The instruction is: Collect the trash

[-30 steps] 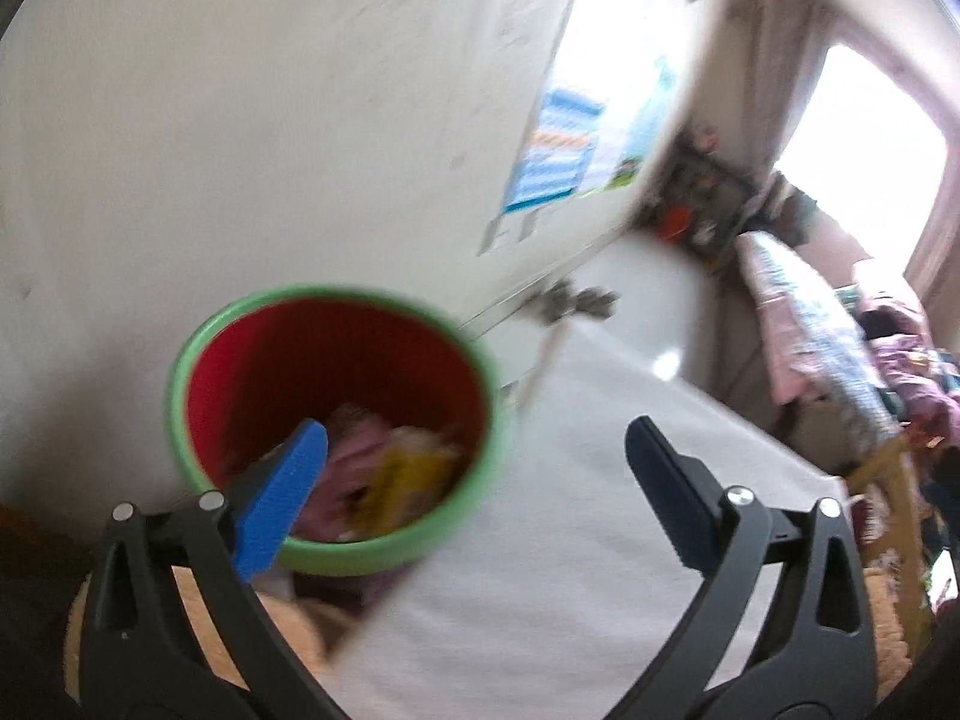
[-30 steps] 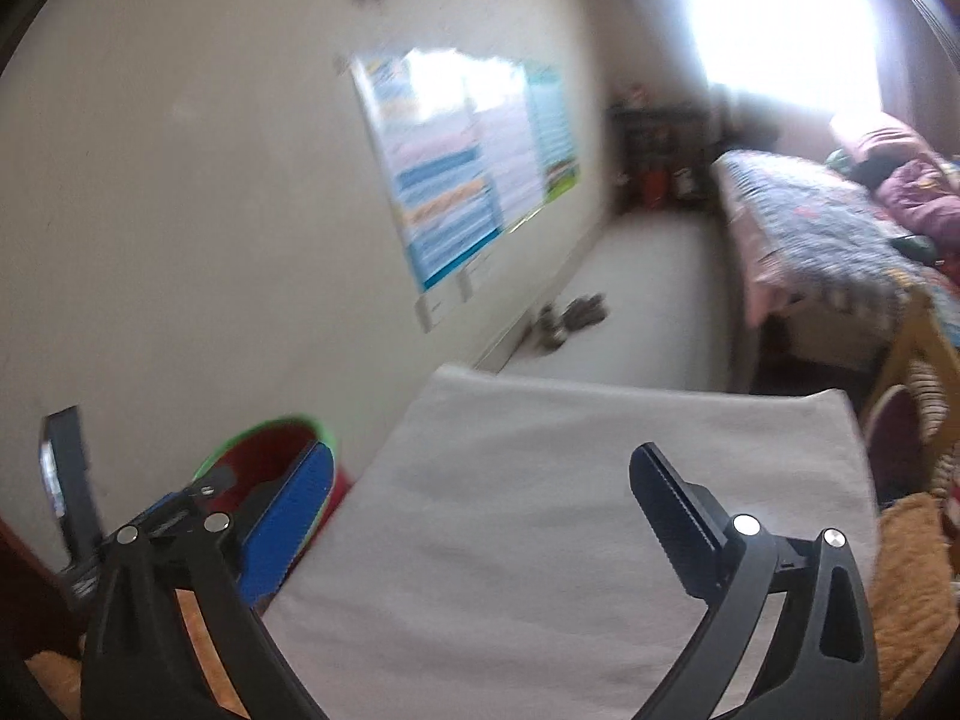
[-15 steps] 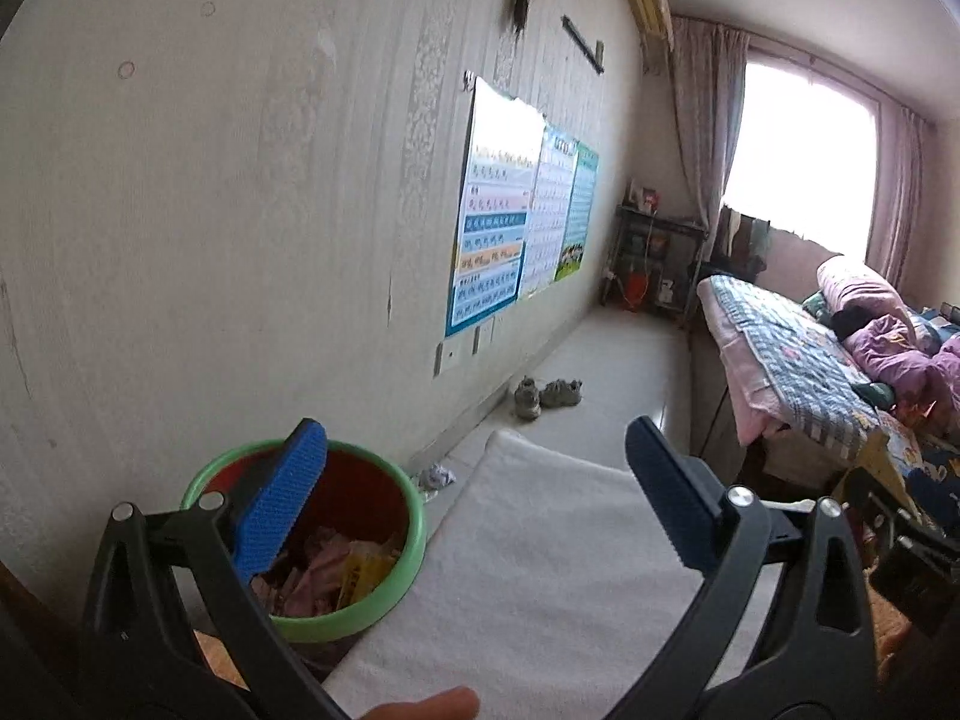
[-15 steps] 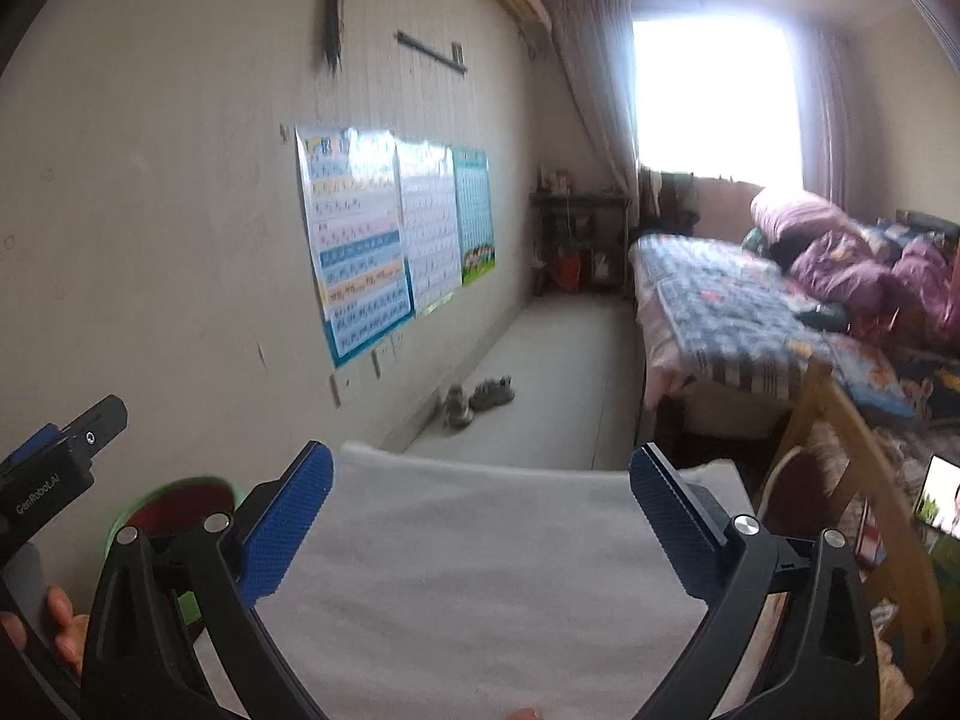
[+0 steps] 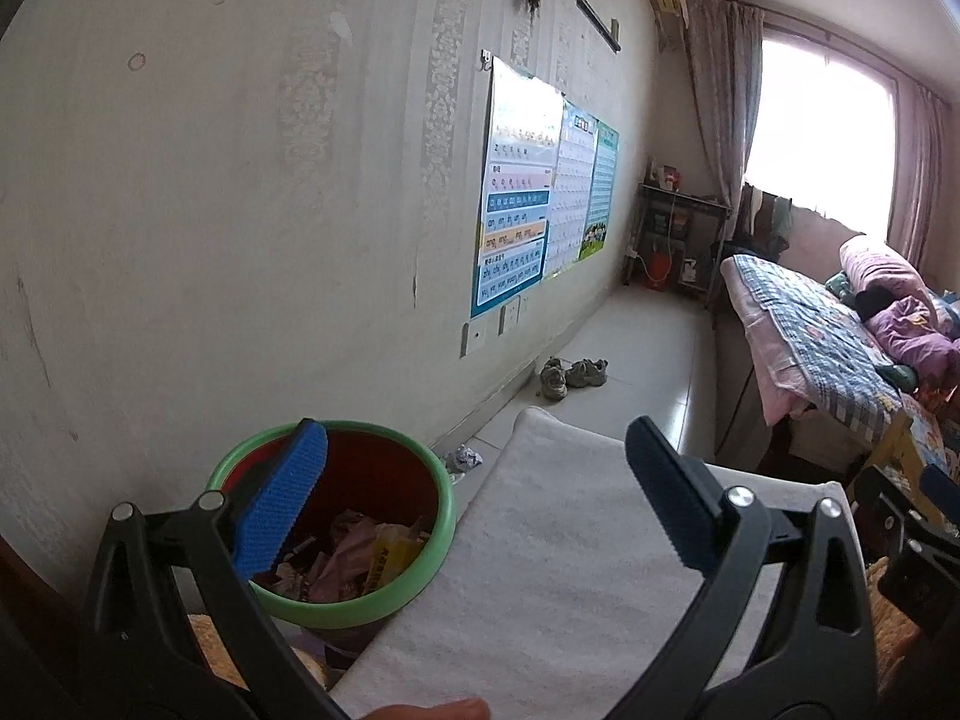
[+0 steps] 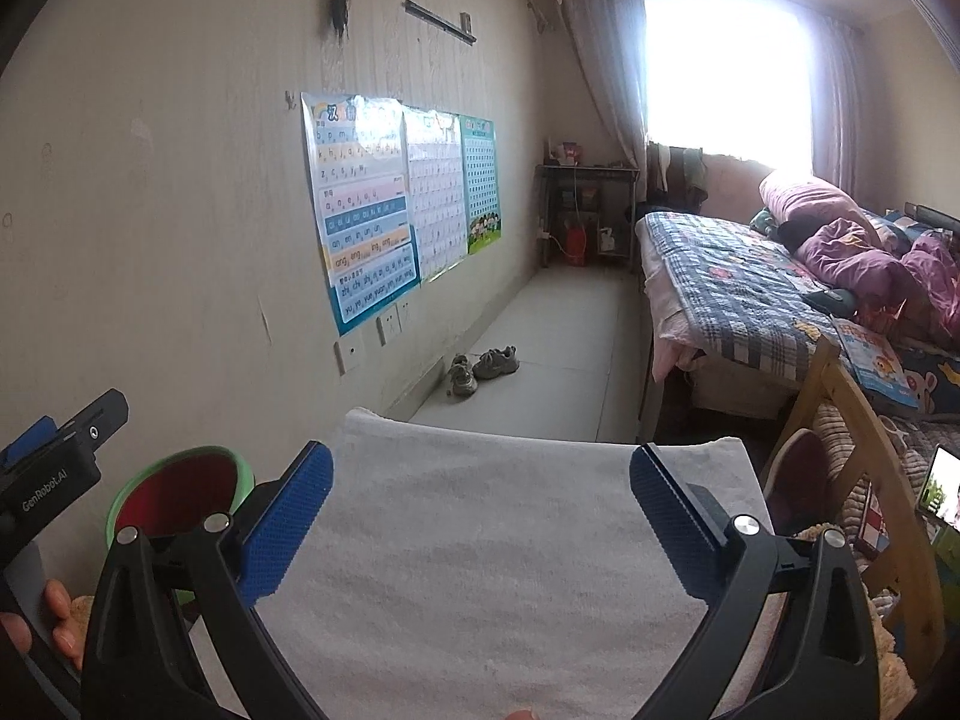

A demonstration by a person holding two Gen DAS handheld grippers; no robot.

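A pale papered wall (image 5: 240, 210) runs down the left of a bedroom, hung with three laminated learning charts (image 6: 372, 204); a bright curtained window (image 6: 726, 72) fills the far end. Along the right stands a bed (image 6: 738, 294) under a blue checked quilt with purple bedding heaped on it, and a small dark shelf unit (image 6: 585, 210) sits in the far corner. A pair of grey shoes (image 6: 483, 369) lies on the pale tiled floor near the wall. In front of both cameras spreads a flat surface covered by a white towel (image 6: 492, 552) of nubbly terry cloth, bare on top.

The bin (image 5: 336, 519), round, red inside with a thick green rim, stands at the towel's left edge against the wall. It holds crumpled wrappers (image 5: 366, 552), pink and yellow among them. One small crumpled scrap (image 5: 465, 459) lies on the floor just past the bin, by the skirting, well apart from both tools.

The left gripper (image 5: 474, 510) hangs released, jaws wide apart and holding nothing; its ribbed blue left pad overlaps the bin's mouth in view, its right pad is over the towel. The right gripper (image 6: 480, 516) is likewise spread wide and empty above the towel, with the bin low to its left. Its own view catches the left tool's black body at the left edge, gripped by a hand (image 6: 42, 618). A wooden chair frame (image 6: 840, 438) stands to the right of the towel.
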